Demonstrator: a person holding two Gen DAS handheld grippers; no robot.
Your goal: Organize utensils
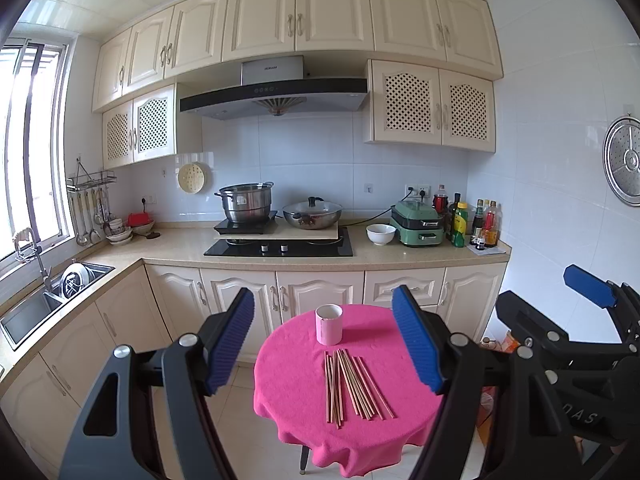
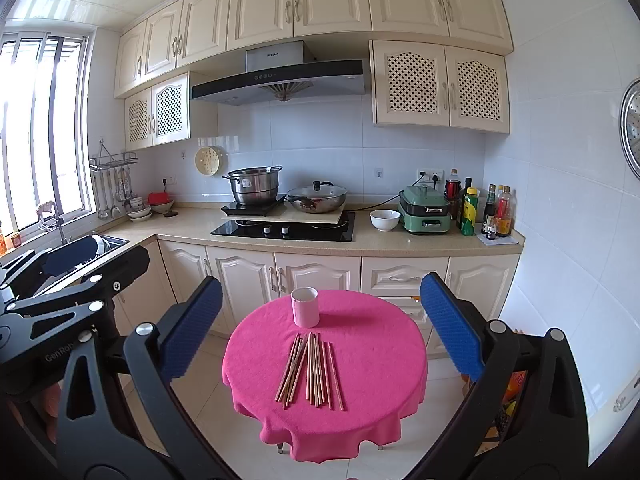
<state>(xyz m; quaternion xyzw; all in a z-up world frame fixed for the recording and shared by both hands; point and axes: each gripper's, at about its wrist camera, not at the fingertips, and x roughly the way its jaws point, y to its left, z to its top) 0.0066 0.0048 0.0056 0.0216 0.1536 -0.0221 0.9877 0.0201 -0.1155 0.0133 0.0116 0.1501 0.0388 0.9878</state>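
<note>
Both grippers, left and right, hung wide open and empty as chopsticks lay centre-frame before the cup, the first pickup seemingly due.

The pink cloth hides the table top, and the cup interior stays out of sight.

Cream cabinets, white tiled wall, bright window
</note>
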